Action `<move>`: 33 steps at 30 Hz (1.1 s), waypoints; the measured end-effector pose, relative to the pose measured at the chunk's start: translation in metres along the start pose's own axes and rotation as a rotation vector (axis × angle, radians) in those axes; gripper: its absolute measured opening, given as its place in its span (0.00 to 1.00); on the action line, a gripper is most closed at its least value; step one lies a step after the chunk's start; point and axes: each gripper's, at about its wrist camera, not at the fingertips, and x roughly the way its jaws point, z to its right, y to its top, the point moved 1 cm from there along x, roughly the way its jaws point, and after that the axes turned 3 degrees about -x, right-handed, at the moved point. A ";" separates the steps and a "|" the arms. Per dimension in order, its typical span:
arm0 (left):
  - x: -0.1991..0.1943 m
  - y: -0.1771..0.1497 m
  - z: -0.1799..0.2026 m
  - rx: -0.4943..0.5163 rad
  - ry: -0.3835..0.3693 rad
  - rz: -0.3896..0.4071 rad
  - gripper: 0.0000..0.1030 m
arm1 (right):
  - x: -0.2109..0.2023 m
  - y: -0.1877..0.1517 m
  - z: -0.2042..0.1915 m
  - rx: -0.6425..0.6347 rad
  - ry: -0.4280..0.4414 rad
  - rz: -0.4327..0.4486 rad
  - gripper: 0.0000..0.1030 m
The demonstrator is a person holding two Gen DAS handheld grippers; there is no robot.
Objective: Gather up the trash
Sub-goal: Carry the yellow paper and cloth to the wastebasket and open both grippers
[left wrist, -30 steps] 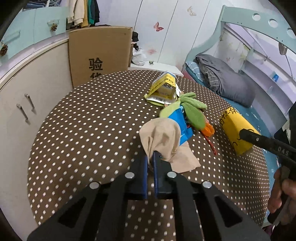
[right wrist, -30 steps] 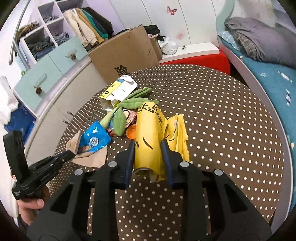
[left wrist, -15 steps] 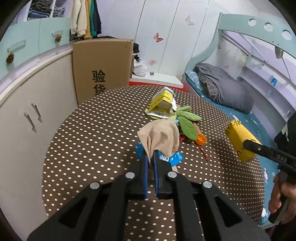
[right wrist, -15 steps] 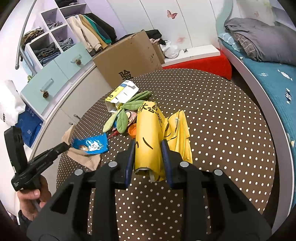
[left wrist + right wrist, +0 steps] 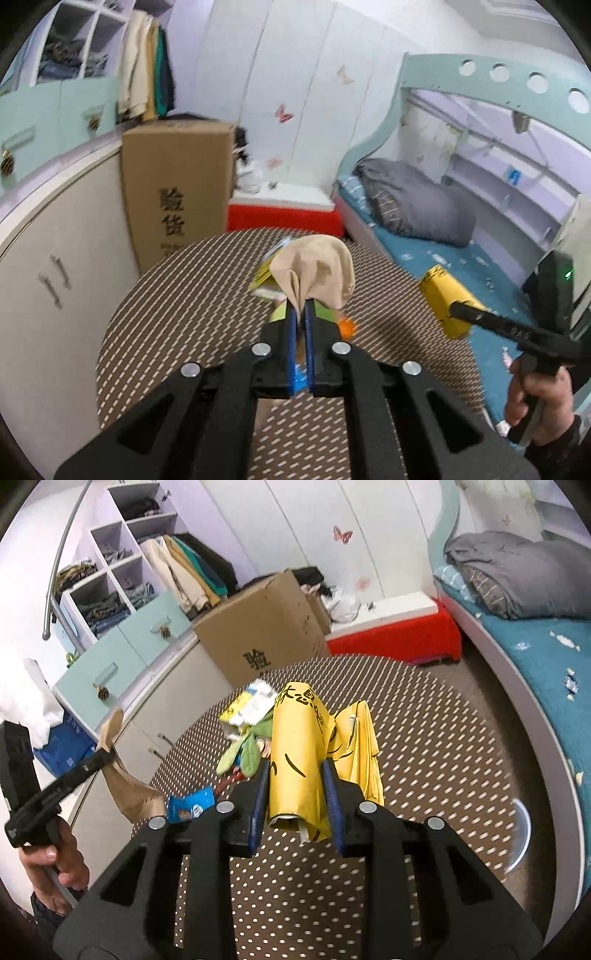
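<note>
My left gripper (image 5: 301, 314) is shut on a beige rag (image 5: 314, 271) and holds it well above the round polka-dot table (image 5: 177, 302); it also shows in the right wrist view (image 5: 127, 794). My right gripper (image 5: 295, 771) is shut on a yellow paper bag (image 5: 299, 746), lifted off the table; it also shows in the left wrist view (image 5: 448, 302). A blue snack wrapper (image 5: 190, 805), a green and orange plush toy (image 5: 245, 751) and a yellow-white carton (image 5: 249, 701) lie on the table.
A big cardboard box (image 5: 177, 192) stands behind the table beside white cabinets (image 5: 55, 266). A red-sided step (image 5: 284, 218) and a bed with a grey duvet (image 5: 417, 203) lie to the right. Teal drawers (image 5: 122, 657) and clothes shelves are at left.
Both grippers have risen well above the table with their loads. The blue wrapper slipped off the rag and lies on the table.
</note>
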 end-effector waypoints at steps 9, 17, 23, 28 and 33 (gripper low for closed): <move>0.034 0.040 0.095 0.102 -0.168 0.006 0.04 | -0.045 0.021 0.066 0.069 -0.113 0.092 0.27; 0.101 0.047 0.181 0.159 -0.281 -0.082 0.04 | -0.046 0.009 0.174 0.230 -0.257 0.056 0.27; 0.152 0.036 0.234 0.195 -0.330 -0.166 0.04 | -0.001 -0.031 0.254 0.386 -0.291 -0.061 0.29; 0.186 0.022 0.264 0.223 -0.345 -0.227 0.04 | 0.048 -0.070 0.312 0.494 -0.297 -0.177 0.40; 0.227 0.004 0.297 0.252 -0.359 -0.308 0.04 | 0.084 -0.098 0.351 0.566 -0.320 -0.244 0.66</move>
